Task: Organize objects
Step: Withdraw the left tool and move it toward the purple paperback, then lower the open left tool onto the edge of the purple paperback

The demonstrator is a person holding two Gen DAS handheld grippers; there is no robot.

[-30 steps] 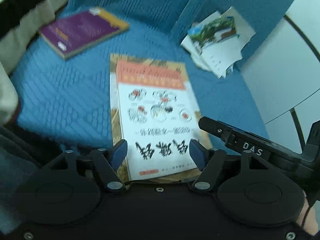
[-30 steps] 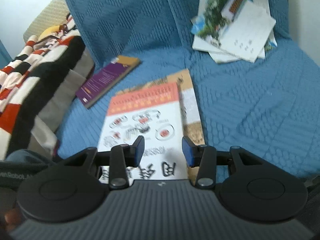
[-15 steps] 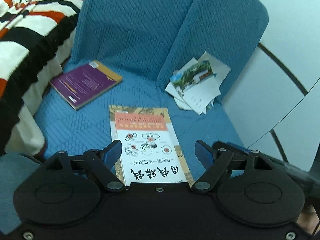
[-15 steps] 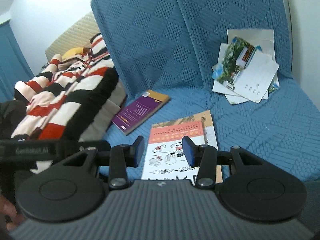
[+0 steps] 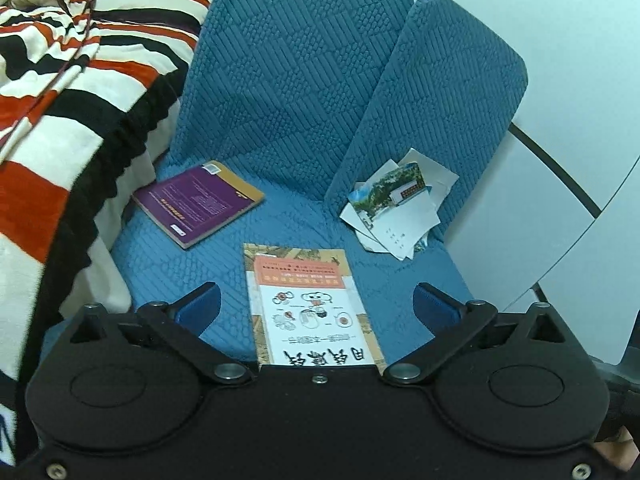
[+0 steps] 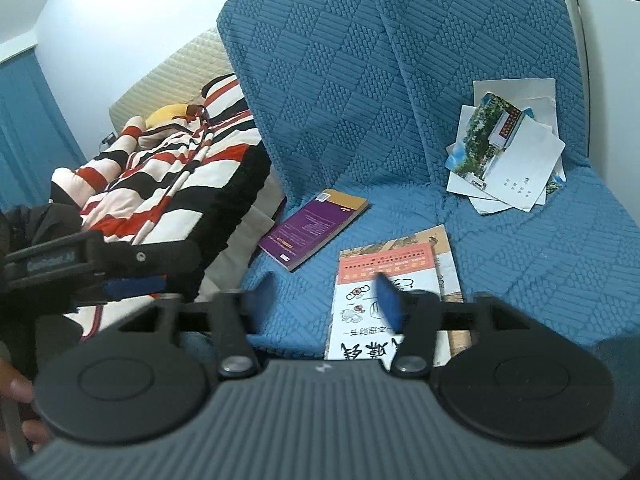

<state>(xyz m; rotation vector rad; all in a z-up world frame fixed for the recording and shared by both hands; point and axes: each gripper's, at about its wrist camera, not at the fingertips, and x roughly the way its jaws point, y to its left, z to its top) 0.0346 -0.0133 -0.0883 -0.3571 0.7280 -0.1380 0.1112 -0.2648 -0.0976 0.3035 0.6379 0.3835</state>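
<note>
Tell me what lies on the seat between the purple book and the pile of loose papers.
Nothing lies there. Between the purple book and the pile of papers only bare blue seat cover shows, in both wrist views. The white-and-orange book lies nearer the camera.

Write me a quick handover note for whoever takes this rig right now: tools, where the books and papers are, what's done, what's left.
Left tool: open, empty; its jaws have just been opening.
Right tool: open, empty, jaws also just opened.
White-and-orange book: flat at the seat's front, on another book whose edge shows beneath.
Purple book: flat, apart, at the seat's back left.
Loose papers: untidy heap against the right cushion.
Done: two books stacked, it seems.
Left: probably the purple book and the papers.
</note>
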